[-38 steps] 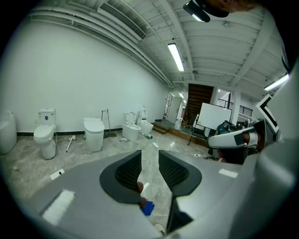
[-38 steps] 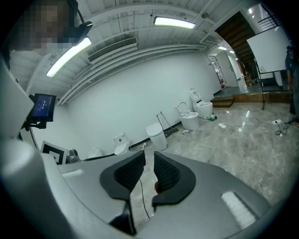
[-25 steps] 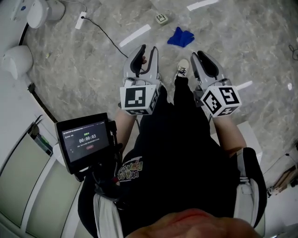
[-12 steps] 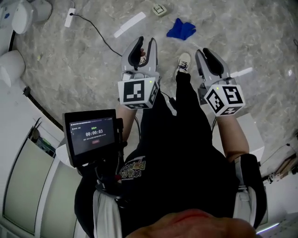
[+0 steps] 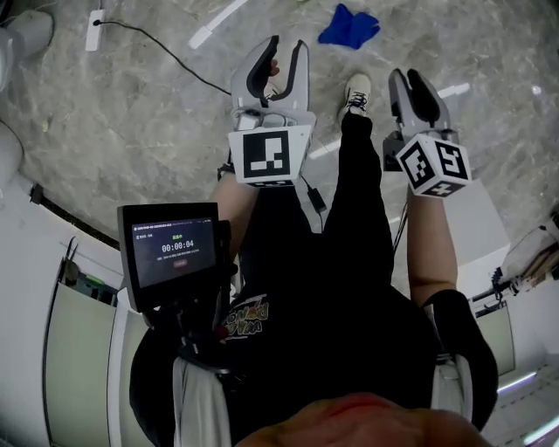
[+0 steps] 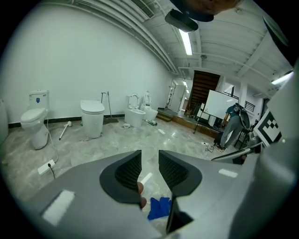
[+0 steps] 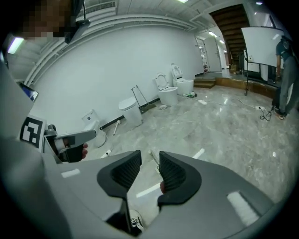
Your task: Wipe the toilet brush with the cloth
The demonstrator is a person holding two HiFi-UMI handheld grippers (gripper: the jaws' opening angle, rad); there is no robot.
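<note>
One blue cloth [image 5: 349, 26], seemingly, lies beyond both parted jaws.

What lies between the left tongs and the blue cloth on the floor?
Only bare grey floor. The head view shows nothing lying between the left tongs, held open and empty, and the blue cloth.
</note>
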